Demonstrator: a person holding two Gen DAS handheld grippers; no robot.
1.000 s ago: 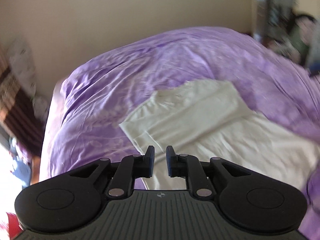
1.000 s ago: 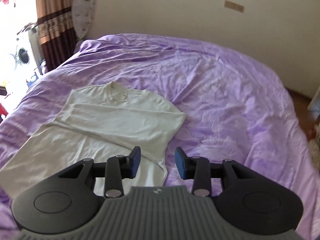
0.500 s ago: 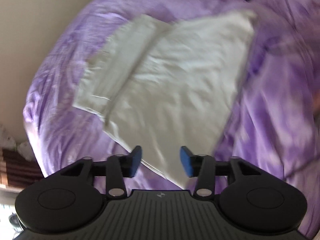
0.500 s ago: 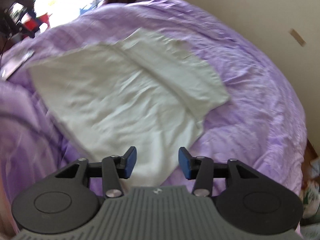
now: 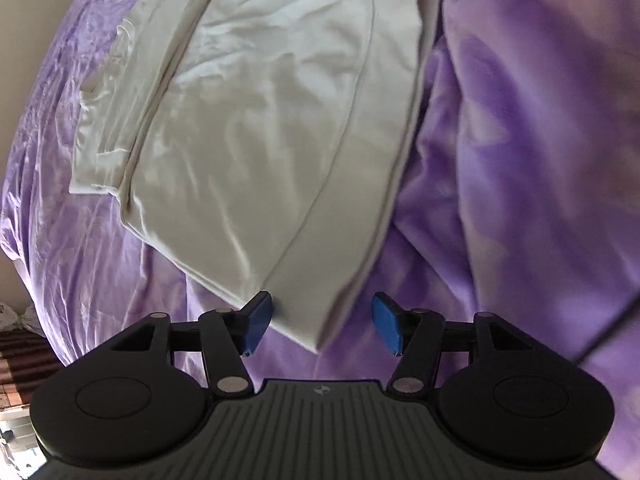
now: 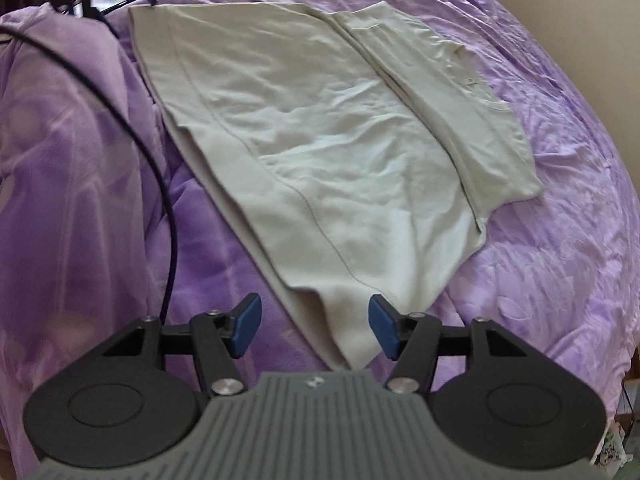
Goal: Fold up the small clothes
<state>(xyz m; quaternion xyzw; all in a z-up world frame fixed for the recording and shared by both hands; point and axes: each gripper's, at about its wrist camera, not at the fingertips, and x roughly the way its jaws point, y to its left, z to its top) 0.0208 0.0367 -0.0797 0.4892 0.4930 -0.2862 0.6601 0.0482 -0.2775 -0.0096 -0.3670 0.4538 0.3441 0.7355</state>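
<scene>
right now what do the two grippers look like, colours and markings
Both match: the left gripper and right gripper have black linkage arms with silver pivot pins, blue pads on the fingertips, round black discs on either side, and a grey ribbed body with a small white logo. No sleeves show.

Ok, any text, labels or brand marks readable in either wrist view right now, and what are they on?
No readable text in either view.
White shirt: small mark inside the neck, too small to read.
Left gripper and right gripper: small embossed emblem on each body, a symbol, no letters.
Purple bedspread: nothing printed.
</scene>
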